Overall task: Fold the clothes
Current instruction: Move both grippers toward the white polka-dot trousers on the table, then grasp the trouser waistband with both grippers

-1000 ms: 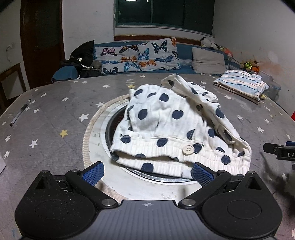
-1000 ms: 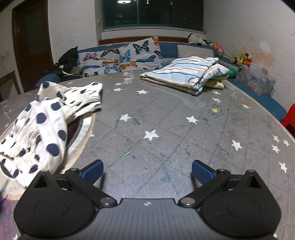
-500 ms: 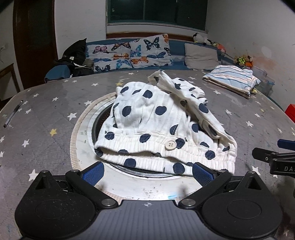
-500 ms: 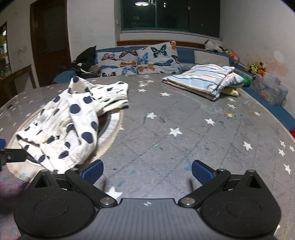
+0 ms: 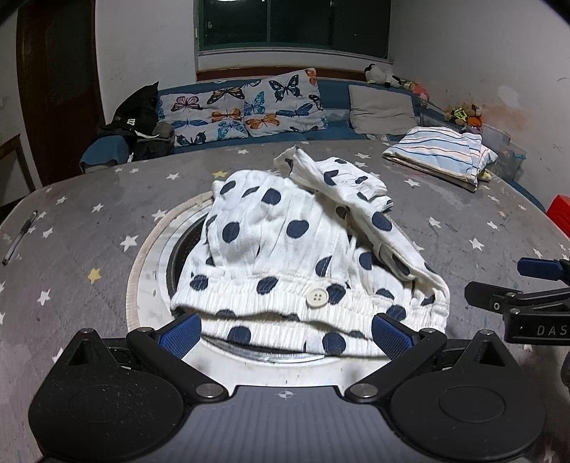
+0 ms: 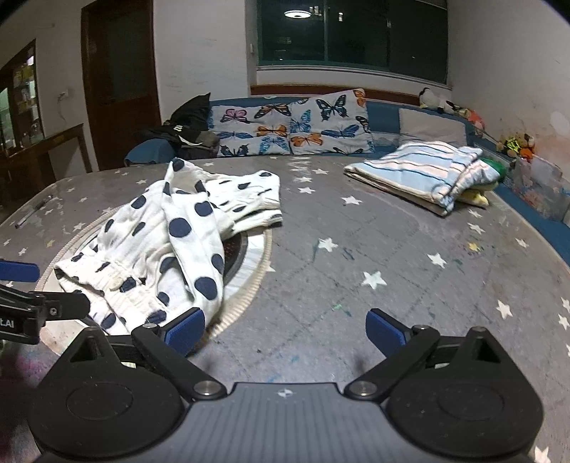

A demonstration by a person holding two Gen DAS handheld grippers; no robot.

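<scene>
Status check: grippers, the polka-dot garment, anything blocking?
Left gripper open at the waistband. Right gripper open, empty. Polka-dot garment crumpled, unfolded. Striped folded pile far off; nothing blocking.

This is a lived-in room of a home at night. A round table (image 6: 356,285) under a grey star-printed cover stands before a blue corner sofa (image 6: 384,119) with butterfly-print cushions (image 6: 295,128), a plain grey cushion (image 5: 381,108) and a heap of dark clothing (image 6: 185,131). Soft toys (image 6: 516,144) line the sofa back by a scuffed white wall, beside a dark window (image 6: 351,32), a brown wooden door (image 6: 119,82) and folded striped laundry (image 6: 424,171) on the table.
</scene>
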